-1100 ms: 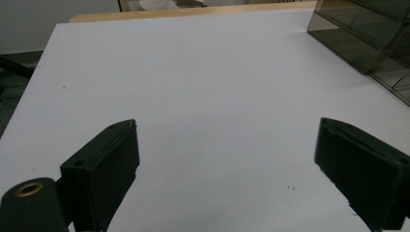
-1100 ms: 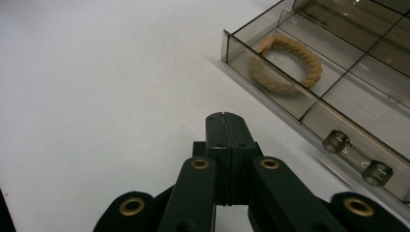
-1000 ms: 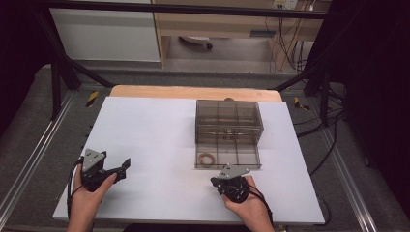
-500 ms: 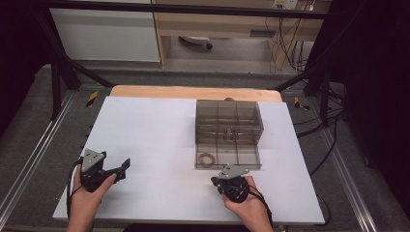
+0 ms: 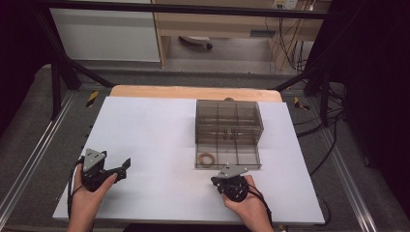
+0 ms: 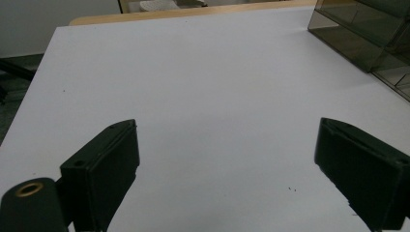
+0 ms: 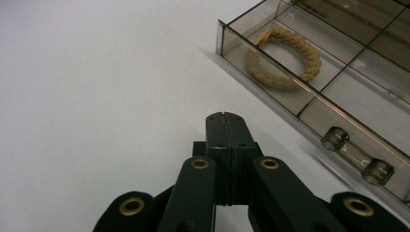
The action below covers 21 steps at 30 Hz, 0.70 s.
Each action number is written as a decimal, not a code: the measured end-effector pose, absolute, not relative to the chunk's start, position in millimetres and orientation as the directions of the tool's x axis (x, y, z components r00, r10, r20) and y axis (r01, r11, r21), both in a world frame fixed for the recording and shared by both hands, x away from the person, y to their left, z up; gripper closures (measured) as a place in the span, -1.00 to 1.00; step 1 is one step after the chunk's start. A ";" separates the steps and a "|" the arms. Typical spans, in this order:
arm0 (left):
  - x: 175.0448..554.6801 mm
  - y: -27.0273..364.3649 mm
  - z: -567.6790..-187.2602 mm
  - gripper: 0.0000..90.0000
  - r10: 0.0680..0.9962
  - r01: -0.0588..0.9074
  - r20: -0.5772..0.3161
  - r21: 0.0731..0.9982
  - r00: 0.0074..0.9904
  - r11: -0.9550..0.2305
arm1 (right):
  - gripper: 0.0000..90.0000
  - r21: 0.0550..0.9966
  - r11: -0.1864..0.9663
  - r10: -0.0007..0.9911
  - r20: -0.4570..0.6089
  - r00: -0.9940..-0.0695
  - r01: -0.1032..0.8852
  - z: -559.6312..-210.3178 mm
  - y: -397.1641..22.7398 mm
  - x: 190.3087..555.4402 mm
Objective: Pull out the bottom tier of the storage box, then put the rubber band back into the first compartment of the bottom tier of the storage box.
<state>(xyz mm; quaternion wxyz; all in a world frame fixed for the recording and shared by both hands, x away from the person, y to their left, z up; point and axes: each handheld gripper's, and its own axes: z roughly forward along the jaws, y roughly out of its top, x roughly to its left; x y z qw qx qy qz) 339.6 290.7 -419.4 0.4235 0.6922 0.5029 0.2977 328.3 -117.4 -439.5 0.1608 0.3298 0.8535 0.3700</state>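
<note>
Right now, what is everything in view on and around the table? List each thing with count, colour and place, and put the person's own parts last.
table: one, white top with a wooden far edge, centre of the high view
box: one, smoky clear plastic with dividers, right of centre on the table, its drawer pulled out toward the person
ring: one, tan braided rope, in the drawer's front left compartment
handle: one, clear bar, on the drawer's front wall
cabinet: one, white, beyond the table at the far left
cables: several, dark, floor at the far right
left gripper: one, black, jaws wide apart, near left of the table
right gripper: one, black, jaws shut on nothing, just in front of the drawer
hands: two, holding the grippers at the near edge
</note>
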 end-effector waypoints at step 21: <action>339.9 290.2 -419.7 -0.81 0.948 0.443 -0.009 0.886 0.318 -0.139 | 1.00 0.720 0.539 0.681 -0.065 -0.730 0.438 -447.6 -109.2 335.8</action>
